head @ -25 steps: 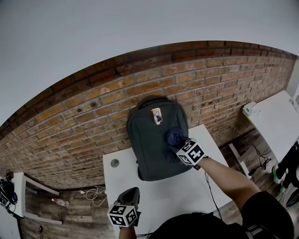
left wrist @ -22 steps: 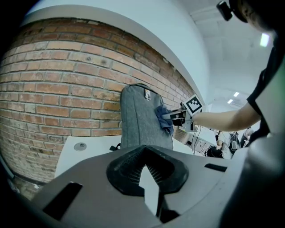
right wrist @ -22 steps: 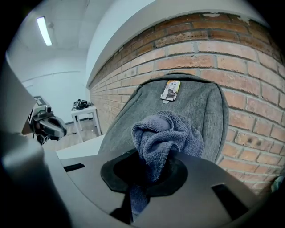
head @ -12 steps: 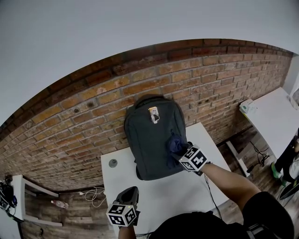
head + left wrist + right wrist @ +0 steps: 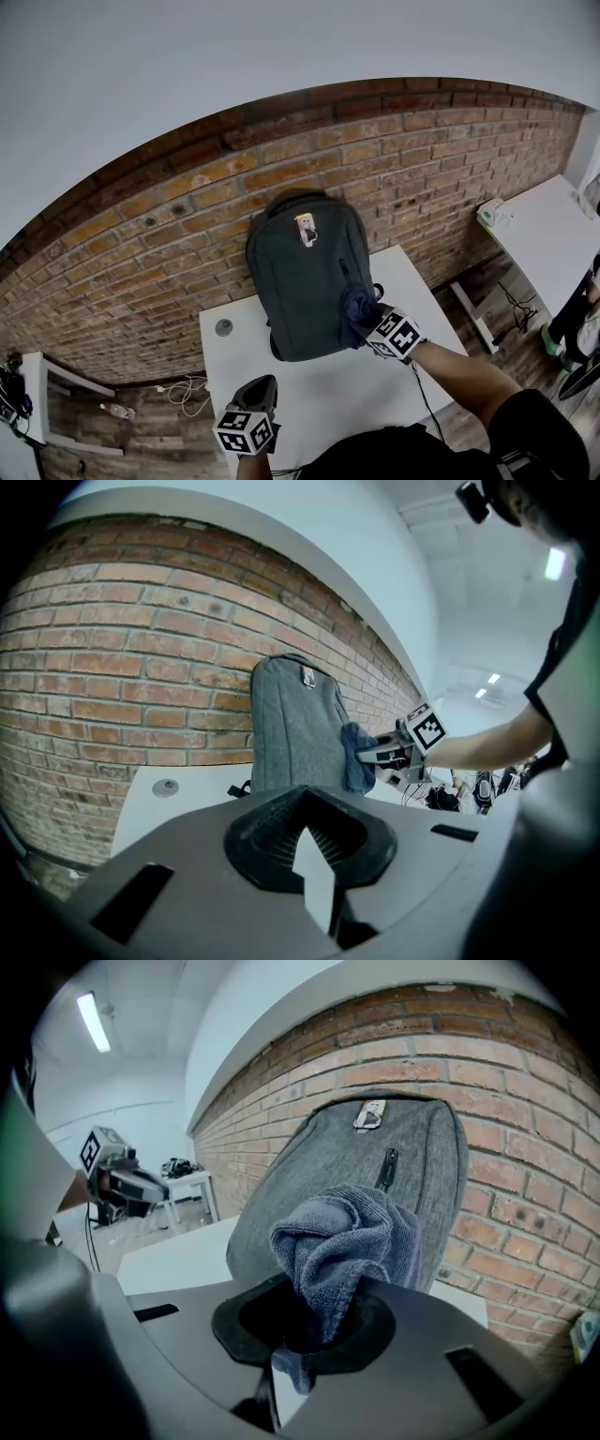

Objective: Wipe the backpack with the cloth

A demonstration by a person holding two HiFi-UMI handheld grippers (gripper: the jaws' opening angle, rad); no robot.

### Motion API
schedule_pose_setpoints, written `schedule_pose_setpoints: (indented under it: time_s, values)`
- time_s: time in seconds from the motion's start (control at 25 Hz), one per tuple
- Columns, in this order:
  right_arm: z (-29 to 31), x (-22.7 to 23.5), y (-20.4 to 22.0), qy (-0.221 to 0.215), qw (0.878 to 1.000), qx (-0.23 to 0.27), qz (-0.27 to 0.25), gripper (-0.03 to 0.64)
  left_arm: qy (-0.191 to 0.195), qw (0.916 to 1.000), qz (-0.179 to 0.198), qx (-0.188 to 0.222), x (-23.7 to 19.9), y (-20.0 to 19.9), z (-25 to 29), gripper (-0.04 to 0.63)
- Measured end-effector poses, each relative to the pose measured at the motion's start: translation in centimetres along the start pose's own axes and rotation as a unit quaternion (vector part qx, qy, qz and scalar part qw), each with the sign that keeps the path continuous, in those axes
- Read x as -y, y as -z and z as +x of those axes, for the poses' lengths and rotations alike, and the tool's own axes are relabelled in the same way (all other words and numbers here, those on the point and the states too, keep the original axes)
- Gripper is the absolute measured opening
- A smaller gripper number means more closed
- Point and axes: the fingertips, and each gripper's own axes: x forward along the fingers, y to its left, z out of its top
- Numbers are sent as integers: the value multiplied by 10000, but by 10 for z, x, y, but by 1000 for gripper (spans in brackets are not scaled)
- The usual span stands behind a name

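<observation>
At the backpack's lower right, the right gripper clamps the blue cloth. The left gripper, closed and empty, braces nothing, so hard strokes could topple the backpack.

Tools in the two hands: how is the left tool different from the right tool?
The right tool is shut on a blue cloth; the left tool is shut with nothing in it. The right tool presses its cloth against the grey backpack; the left tool hangs apart from the backpack, low over the near edge of the white table. Both tools point toward the backpack.
</observation>
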Motion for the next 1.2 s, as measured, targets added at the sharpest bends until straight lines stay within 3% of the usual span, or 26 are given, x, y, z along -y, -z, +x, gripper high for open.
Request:
schedule_pose_setpoints:
  time_s: [0.12, 0.44, 0.68, 1.04, 1.2]
  values:
    - [5, -3, 27, 124, 9993, -290, -202, 38, 37, 10000, 26, -22, 3, 1, 0, -6]
    - [18, -10, 75, 124, 9968, -782, -53, 38, 57, 9999, 31, -151, 7, 10, -3, -6]
    - [30, -16, 80, 168, 9964, -834, 31, 38, 4, 9998, 5, -197, 2, 14, -9, -6]
    - [48, -52, 77, -266, 9915, -1147, -558, 38, -103, 9998, 1, -173, -7, 12, -20, -6]
    - [55, -65, 74, -224, 9916, -1132, -578, 38, -186, 9997, -31, -142, -12, 13, -26, -6]
